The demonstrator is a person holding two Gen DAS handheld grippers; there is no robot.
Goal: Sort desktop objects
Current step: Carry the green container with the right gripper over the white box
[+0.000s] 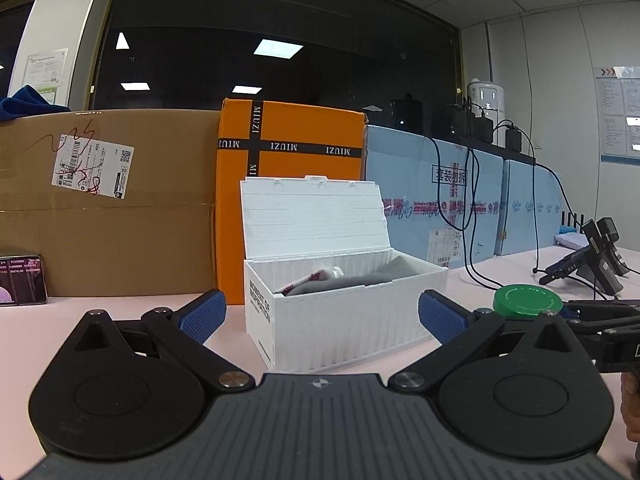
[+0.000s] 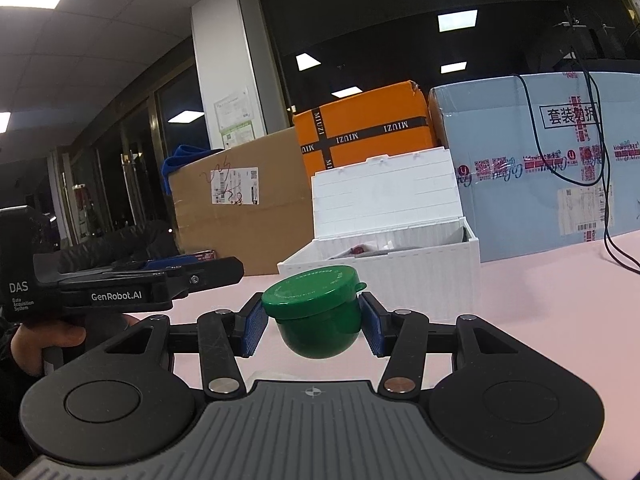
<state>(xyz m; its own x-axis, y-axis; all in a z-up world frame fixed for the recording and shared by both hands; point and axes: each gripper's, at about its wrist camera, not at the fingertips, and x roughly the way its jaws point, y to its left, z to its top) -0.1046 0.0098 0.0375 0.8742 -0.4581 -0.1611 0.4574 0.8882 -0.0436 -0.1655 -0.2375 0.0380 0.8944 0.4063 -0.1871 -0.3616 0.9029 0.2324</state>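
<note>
Right claw (image 2: pixel 314 322) is clamped on a round green plastic jar (image 2: pixel 318 312) with its ribbed blue pads, just above the pink desk (image 2: pixel 520 300). Left claw (image 1: pixel 322 316) hangs wide open facing the ribbed white box (image 1: pixel 344 320), lid up.

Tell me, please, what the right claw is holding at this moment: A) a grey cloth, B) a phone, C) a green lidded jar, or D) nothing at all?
C: in the right wrist view, the right claw is shut on the green lidded jar, its blue pads pressing both sides, with the jar lifted clear of the pink table.
</note>
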